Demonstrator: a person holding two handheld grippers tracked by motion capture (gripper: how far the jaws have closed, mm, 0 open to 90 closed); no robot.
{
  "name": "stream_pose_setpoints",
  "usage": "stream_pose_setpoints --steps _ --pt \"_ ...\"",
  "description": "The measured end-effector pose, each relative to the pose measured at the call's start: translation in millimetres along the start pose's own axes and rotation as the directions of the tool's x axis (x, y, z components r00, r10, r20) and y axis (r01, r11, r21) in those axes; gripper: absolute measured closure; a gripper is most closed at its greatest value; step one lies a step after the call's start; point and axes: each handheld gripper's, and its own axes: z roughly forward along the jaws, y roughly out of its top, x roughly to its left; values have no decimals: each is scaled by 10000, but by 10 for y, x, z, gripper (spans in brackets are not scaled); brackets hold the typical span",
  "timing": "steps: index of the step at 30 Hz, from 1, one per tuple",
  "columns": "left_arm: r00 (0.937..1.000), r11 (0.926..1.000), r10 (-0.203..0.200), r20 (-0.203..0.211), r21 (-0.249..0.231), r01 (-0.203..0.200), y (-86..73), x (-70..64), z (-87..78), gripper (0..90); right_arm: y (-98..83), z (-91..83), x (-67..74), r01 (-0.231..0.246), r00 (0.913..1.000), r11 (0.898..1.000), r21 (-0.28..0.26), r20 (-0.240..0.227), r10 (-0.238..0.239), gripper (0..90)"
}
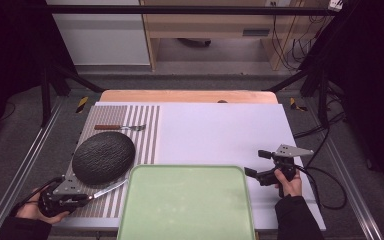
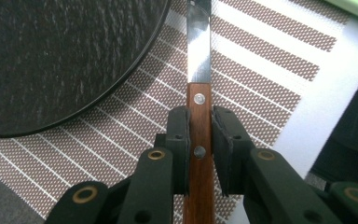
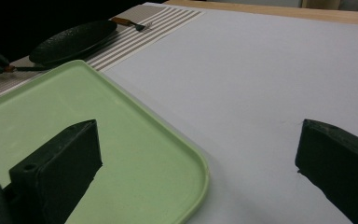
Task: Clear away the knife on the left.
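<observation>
My left gripper (image 1: 86, 197) (image 2: 199, 128) is at the near left, shut on the brown wooden handle of a knife (image 1: 107, 189) (image 2: 199, 60). The steel blade points toward the green tray (image 1: 187, 200) and lies just by the near rim of a dark textured plate (image 1: 103, 156) (image 2: 51, 56). Both rest on a striped placemat (image 1: 147, 135). A fork (image 1: 120, 127) (image 3: 129, 22) with a wooden handle lies beyond the plate. My right gripper (image 1: 255, 163) (image 3: 198, 154) is open at the tray's right edge, with nothing between its jaws.
The green tray (image 3: 121, 140) takes up the near middle of the table, its rounded corner under the right gripper's left jaw. A white sheet (image 1: 220, 130) covers the table's middle and right. Cables trail off the right edge.
</observation>
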Motion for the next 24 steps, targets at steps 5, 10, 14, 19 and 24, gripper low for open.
stream_pose_setpoints --steps 5,10,14,19,24 --pt "9999 9995 -147 -66 -284 145 33 -18 -48 769 0 -1 0 -4 10000 10000 -4 -3 4 3" --pt "9990 9982 -373 -230 -469 361 95 -27 -56 769 2 -4 0 0 10000 10000 -18 -6 0 3" --pt "9970 9962 -672 -382 -583 649 153 -33 -58 769 2 -4 -1 1 10000 10000 -12 -8 -1 3" --pt "9924 9901 -1099 -553 -942 1044 249 -51 -63 769 2 -5 0 3 10000 10000 -15 -11 -3 3" --pt "9888 9848 -1348 -641 -1188 1265 355 -66 -52 769 3 -8 -1 2 10000 10000 -17 -7 -2 3"
